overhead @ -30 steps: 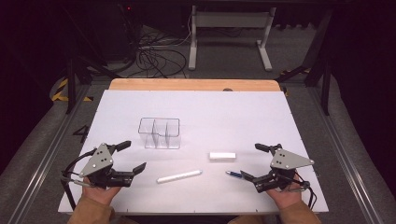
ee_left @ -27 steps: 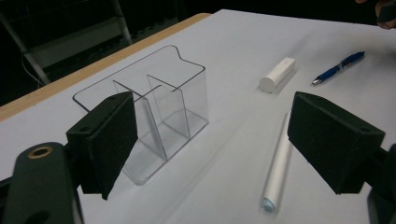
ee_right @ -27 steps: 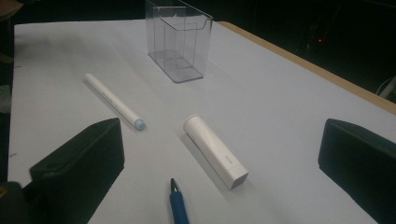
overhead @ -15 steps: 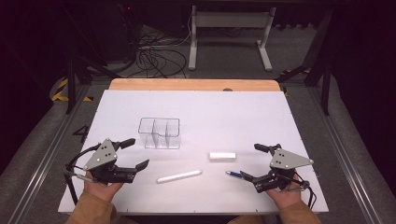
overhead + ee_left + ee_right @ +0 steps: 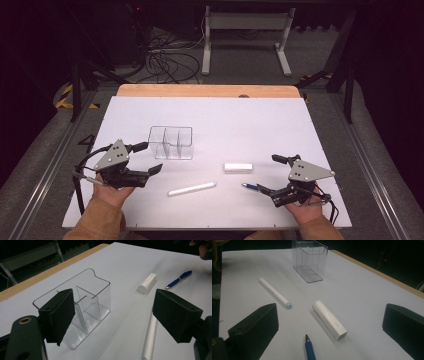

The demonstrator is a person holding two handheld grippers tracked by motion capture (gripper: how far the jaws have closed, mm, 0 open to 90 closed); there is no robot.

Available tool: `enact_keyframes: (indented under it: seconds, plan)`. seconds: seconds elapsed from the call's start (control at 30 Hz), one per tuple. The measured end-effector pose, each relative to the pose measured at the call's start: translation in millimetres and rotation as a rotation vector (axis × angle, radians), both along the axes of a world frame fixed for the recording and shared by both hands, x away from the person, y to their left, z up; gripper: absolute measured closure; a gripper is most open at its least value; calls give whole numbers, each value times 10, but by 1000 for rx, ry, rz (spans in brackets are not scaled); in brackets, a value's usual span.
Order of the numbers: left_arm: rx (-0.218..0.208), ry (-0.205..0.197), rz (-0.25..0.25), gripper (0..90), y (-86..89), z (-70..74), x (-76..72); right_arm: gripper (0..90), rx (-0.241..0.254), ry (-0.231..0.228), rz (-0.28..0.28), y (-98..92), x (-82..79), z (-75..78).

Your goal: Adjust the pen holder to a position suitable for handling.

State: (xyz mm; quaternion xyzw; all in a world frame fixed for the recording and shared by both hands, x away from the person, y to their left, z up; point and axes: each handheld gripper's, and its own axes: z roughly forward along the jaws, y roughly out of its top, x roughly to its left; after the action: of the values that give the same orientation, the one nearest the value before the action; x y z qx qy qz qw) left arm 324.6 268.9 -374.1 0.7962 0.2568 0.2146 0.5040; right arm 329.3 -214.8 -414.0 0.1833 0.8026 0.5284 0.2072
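Fingers of left gripper spread wide, nothing between; right gripper likewise agape. White marker flat on table, just ahead, clear organizer beyond. Best lowered astride the barrel mid-length, squared across, then squeezed gently to prevent rolling.
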Motion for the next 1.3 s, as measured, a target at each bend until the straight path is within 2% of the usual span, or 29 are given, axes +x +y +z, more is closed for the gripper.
enact_keyframes:
  seconds: [0.2, 0.37, 0.53, 0.77, 0.87, 0.97, 1.07, 1.1, 1.17, 1.3]
  plan:
    - [15, -6, -9, 193, -42, 41, 58, 9, -5, 2, 0, 2, 4, -5]
    - [-3, -2, -14, 194, -66, 77, 118, 9, -5, 3, 3, 1, 3, -6]
    - [13, 1, -26, 194, -113, 103, 168, 9, -5, 4, 4, 0, 2, -7]
    - [34, 15, -36, 195, -138, 119, 231, 9, -5, 7, 5, 1, 1, -8]
    - [20, 30, -39, 212, -119, 117, 247, 9, -5, 7, 7, 0, 0, -8]
    - [27, 29, -42, 231, -123, 114, 253, 8, -3, 8, 9, 0, 2, -9]
    - [66, 31, -42, 251, -143, 112, 270, 9, -2, 11, 11, 4, 1, -10]
    - [66, 31, -42, 268, -143, 112, 270, 9, -2, 10, 11, 6, 1, -10]
    - [96, 55, -49, 300, -147, 123, 295, 9, -2, 12, 13, 8, 4, -13]
    - [129, 84, -49, 323, -141, 136, 356, 9, -5, 16, 15, 8, 13, -21]
